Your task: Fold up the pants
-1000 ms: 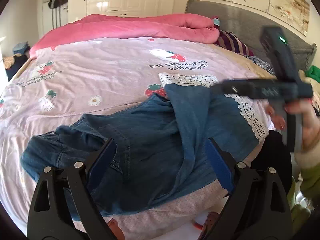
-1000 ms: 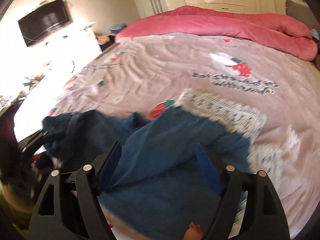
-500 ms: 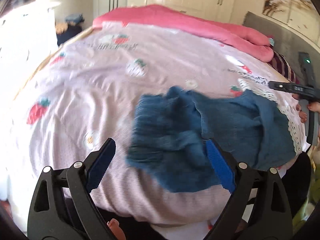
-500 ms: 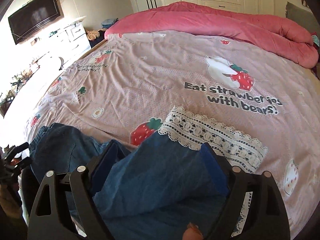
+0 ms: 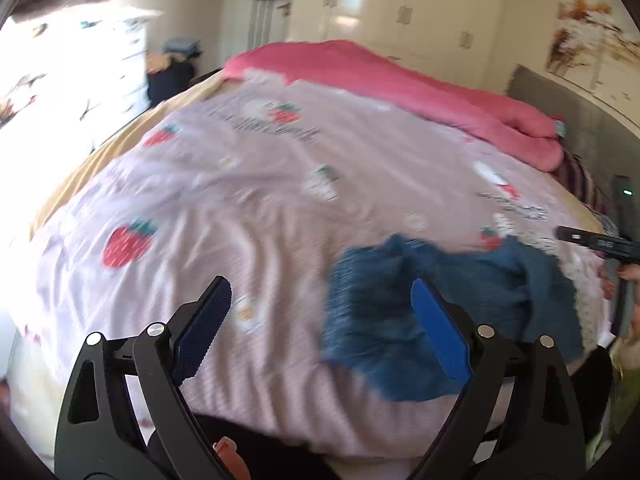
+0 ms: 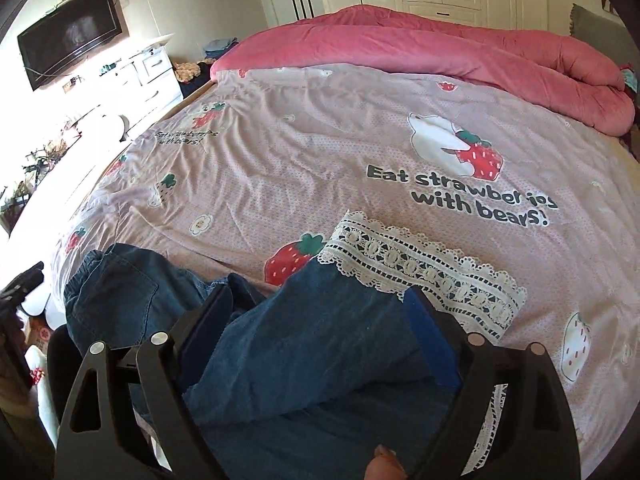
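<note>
denim pants [image 6: 304,344] bunched lower centre on strawberry bedsheet [image 6: 320,160]; left gripper [image 5: 320,312] wide, empty; right gripper [image 6: 320,320] wide, straddling denim.

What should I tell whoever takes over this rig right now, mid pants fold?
Left gripper: open, holding nothing, over the bedsheet beside the waist end of the denim pants.
Right gripper: open, a pant leg lies between its jaws, not clamped.
The pants lie bunched at the near edge of the bed, waist toward the left gripper, lace-trimmed hems toward the right.
Done: no clean fold visible.
Left: spread the pants flat, lay one leg over the other, then fold them up.
</note>
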`<state>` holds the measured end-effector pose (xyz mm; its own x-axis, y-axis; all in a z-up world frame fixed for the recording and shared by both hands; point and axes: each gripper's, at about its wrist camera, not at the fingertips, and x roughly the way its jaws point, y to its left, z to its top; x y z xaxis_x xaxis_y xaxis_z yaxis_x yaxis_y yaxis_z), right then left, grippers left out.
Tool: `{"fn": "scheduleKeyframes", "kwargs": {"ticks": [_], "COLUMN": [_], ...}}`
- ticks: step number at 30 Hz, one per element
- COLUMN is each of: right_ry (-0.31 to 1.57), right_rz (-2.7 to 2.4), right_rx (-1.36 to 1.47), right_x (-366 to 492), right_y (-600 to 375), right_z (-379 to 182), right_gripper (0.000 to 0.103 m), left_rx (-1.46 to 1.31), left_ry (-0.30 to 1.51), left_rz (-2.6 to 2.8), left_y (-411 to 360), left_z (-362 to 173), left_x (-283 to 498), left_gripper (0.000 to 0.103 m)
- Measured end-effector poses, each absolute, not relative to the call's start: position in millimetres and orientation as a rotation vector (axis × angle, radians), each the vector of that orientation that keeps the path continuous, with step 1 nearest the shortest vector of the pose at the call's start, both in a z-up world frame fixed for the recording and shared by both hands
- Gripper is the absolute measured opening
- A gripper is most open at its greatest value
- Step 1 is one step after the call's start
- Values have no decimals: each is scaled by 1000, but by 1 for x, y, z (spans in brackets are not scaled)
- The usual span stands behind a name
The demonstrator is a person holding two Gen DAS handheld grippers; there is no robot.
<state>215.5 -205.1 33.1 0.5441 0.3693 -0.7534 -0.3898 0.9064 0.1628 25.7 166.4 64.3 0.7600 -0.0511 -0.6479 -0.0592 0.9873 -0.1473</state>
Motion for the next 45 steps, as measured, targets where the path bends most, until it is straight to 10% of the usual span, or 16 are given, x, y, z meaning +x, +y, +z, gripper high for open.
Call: {"fn": "scheduleKeyframes", "kwargs": {"ticks": [22, 34, 35, 38, 45], "right_ry": [1014, 1145, 1171, 1182, 1010], "right_rz": [409, 423, 412, 431, 459], "right_rx": [-128, -273, -293, -337, -161], "right_x": [287, 351, 354, 351, 323], "right_y": [-201, -148, -146, -141, -186], "right_z": [12, -24, -29, -36, 14], "right_gripper": [91, 89, 86, 18, 10], "left_rx": [-28, -115, -116, -127, -163], "left_ry": [808, 865, 866, 871, 884], "left_rz": [-520, -599, -600, -608, -617], "left_y": [-49, -52, -52, -52, -48], "left_z": [19, -20, -21, -23, -25], "left_x": [93, 91, 92, 92, 96], "left_gripper": [93, 57, 54, 47, 36]}}
